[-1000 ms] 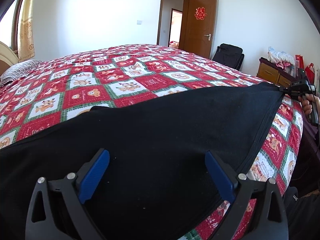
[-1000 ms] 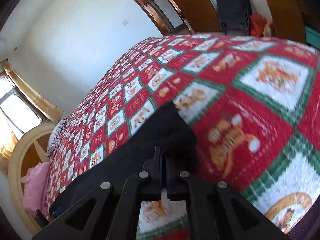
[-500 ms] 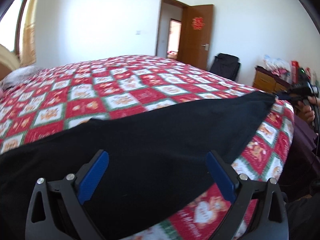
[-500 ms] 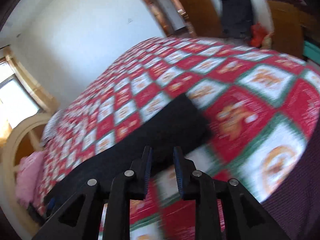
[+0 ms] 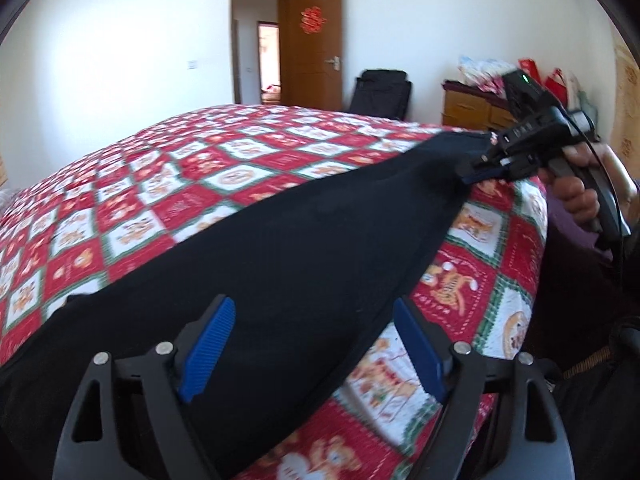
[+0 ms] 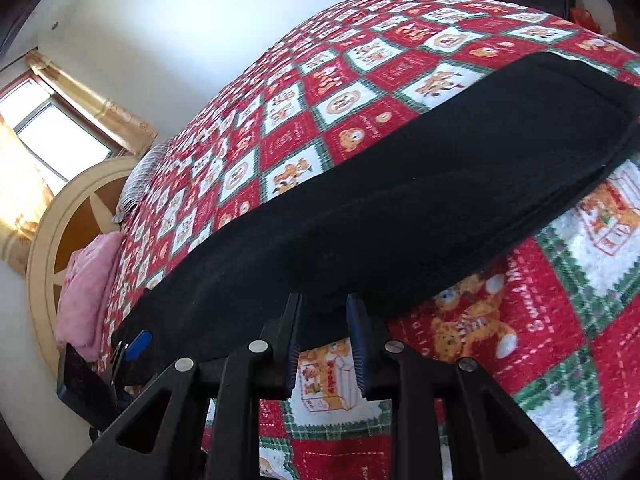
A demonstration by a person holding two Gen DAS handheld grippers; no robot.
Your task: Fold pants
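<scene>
– Across most of both views a bed [image 5: 200, 184] is spreading out, wearing a red, white and green checked quilt with bear pictures. What is lying on it?

– Black pants [image 5: 300, 260] are lying flat on the quilt as one long band. In the left wrist view they are running from 8 o'clock up to 2 o'clock, along the near edge of the bed. In the right wrist view the band is stretching from 8 o'clock to 2 o'clock too, with its stitched end sitting at 2 o'clock.

– And around the bed?

– A brown door [image 5: 316, 44] is standing open at 12 o'clock in the left wrist view, a wooden dresser [image 5: 472, 110] is showing at 2 o'clock, and a dark bag [image 5: 380, 92] is leaning between them. A round cream headboard [image 6: 52, 220] is curving at 9 o'clock in the right wrist view, with a pink cloth [image 6: 88, 288] lying just beside it.

– How are the grippers doing?

– The left gripper [image 5: 312, 306] is hanging at 6 o'clock with its blue pads wide apart and closing. Black fabric is lying under and between them, and the pads are not pressing on it.

– The right one?

– The right gripper [image 6: 325, 300] is holding its fingers only a little apart, at the near edge of the pants. Fabric is showing through the gap, but nothing is being pinched. From the left wrist view it is sitting at 3 o'clock by the pants' far end, a hand [image 5: 580, 196] wrapping its handle.
</scene>
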